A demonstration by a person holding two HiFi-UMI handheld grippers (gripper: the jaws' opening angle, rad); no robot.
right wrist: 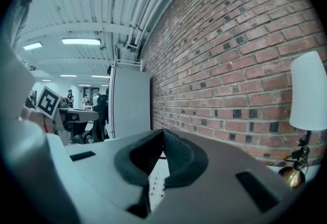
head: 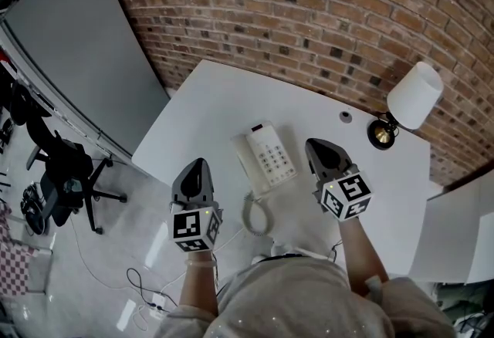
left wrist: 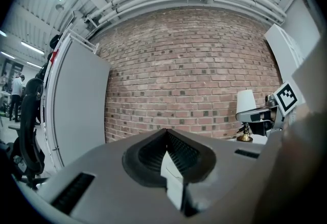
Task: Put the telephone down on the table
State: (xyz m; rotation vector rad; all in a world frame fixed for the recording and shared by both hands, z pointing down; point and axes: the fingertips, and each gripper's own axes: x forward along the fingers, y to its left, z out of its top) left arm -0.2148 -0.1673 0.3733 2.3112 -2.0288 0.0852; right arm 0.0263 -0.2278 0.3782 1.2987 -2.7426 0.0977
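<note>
Telephone: the white telephone (head: 266, 159) lies flat on the white table (head: 216, 97), towards the near side and about midway between your two tools. Its coiled cord (head: 255, 217) curls off its near end by the table's near edge.

Left gripper: your left gripper (head: 197, 168) hangs over the table's near-left edge, just left of the telephone and apart from it. Its jaws are pressed together with nothing between them.

Right gripper: your right gripper (head: 318, 148) hovers just right of the telephone, also clear of it. Its jaws are closed tight and empty, and its own view shows the keypad below them.

Open room: bare tabletop stretches far of the telephone up to the brick wall (head: 309, 12), and to the far left corner.

Right side: a lamp (head: 413, 97) with a white shade stands at the far right corner, well apart from the telephone, with a small round cap (head: 345, 117) set in the top just left of it.

Left side: the table's left edge drops to open floor, where a grey panel (head: 77, 59) leans and an office chair (head: 69, 174) stands.
</note>
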